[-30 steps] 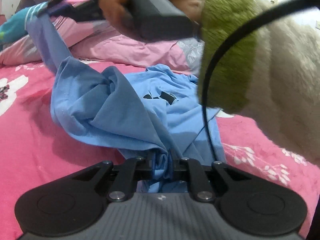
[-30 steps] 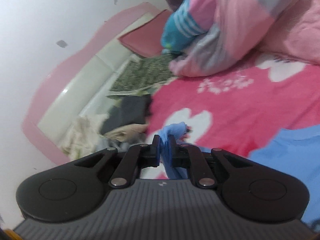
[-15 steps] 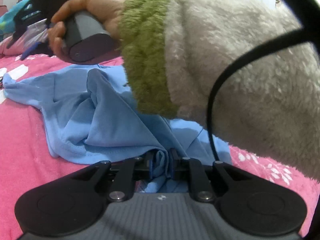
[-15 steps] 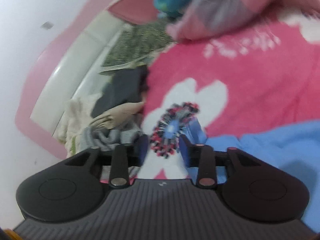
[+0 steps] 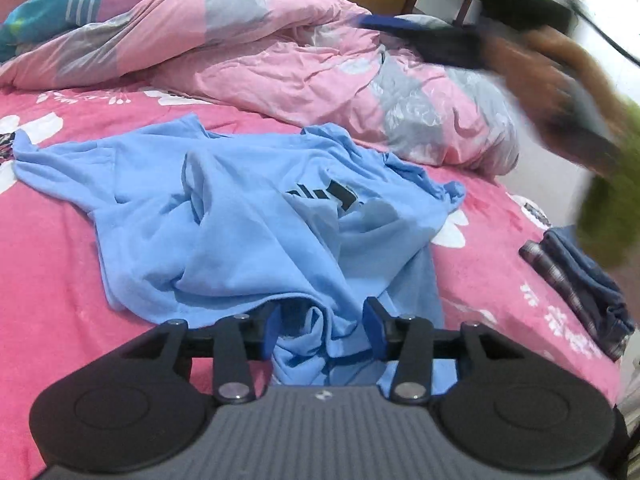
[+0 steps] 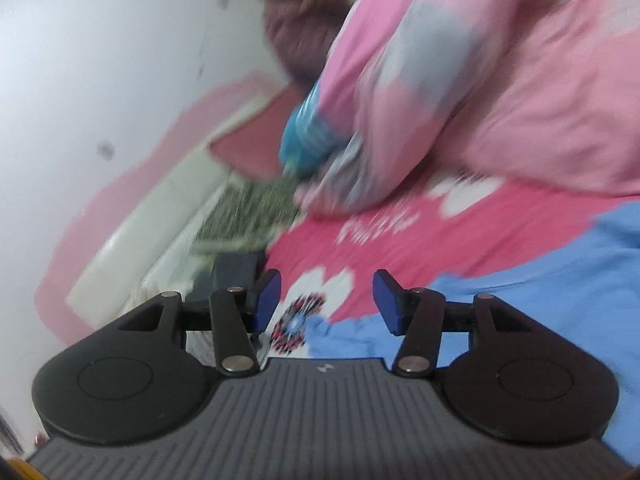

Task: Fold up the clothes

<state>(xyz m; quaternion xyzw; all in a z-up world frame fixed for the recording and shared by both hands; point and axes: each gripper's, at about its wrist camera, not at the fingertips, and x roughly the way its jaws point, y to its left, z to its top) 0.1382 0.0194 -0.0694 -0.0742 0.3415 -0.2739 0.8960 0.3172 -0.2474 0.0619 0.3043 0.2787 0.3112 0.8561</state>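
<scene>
Blue shirt [image 5: 248, 216] now dropped flat, both opening grippers — left [image 5: 324, 330], right [image 6: 326, 300] — released, fabric loose between left pads.

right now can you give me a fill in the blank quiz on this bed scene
1. The crumpled shirt is light ____.
2. The print on the shirt is ____.
3. The shirt lies on a sheet that is pink with ____ flowers.
4. Behind the shirt is a heaped pink and ____ quilt.

Missing words: blue; black; white; grey
</scene>
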